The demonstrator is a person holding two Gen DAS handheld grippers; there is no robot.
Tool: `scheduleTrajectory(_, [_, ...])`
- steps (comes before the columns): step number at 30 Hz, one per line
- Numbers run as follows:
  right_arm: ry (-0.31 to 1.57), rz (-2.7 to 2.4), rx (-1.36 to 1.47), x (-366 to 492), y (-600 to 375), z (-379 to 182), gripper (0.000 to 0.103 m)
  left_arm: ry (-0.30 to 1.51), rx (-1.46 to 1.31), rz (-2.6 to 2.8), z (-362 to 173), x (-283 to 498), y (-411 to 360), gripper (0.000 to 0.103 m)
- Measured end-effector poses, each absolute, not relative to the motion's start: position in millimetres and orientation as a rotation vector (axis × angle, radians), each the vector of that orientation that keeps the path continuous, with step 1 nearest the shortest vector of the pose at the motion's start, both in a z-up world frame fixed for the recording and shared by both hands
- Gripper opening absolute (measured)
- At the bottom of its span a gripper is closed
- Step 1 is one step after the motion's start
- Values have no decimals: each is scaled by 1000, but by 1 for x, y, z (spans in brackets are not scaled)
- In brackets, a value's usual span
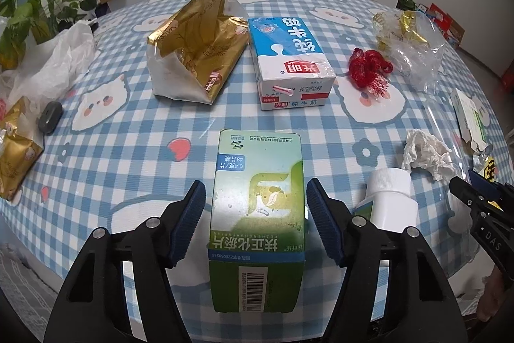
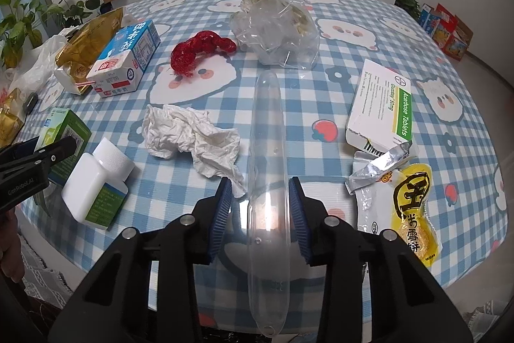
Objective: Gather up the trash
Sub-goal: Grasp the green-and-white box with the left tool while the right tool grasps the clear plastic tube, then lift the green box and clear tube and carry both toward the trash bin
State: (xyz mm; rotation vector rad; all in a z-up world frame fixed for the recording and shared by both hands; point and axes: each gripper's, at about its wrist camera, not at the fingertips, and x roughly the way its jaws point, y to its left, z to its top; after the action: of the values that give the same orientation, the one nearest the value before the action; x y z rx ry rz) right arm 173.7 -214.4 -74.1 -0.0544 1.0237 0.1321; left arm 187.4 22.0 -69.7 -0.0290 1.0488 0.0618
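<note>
My left gripper is open around a green and white medicine box lying on the checked tablecloth; both pads stand a little off its sides. It also shows in the right wrist view. My right gripper is open around a long clear plastic tube; the right pad is at its side, the left pad apart. Other trash lies around: a white pill bottle, a crumpled tissue, a milk carton, a gold foil bag, red netting.
A crumpled clear plastic bag lies at the far middle. An Acarbose tablet box, torn foil and a yellow snack wrapper lie right. A white plastic bag and gold wrapper lie left.
</note>
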Motion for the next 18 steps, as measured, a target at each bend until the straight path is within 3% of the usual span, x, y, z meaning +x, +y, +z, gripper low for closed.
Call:
scheduleTrajectory(2, [1030, 134, -47, 174, -216, -76, 26, 1053, -29, 57, -71, 187, 21, 59])
scheduleTrajectory(6, [1031, 132, -36, 174, -217, -77, 25, 1058, -25, 53, -73, 187, 21, 48])
scheduleTrajectory(18, [1027, 122, -24, 175, -223, -77, 25, 1048, -15, 50, -74, 185, 19, 48])
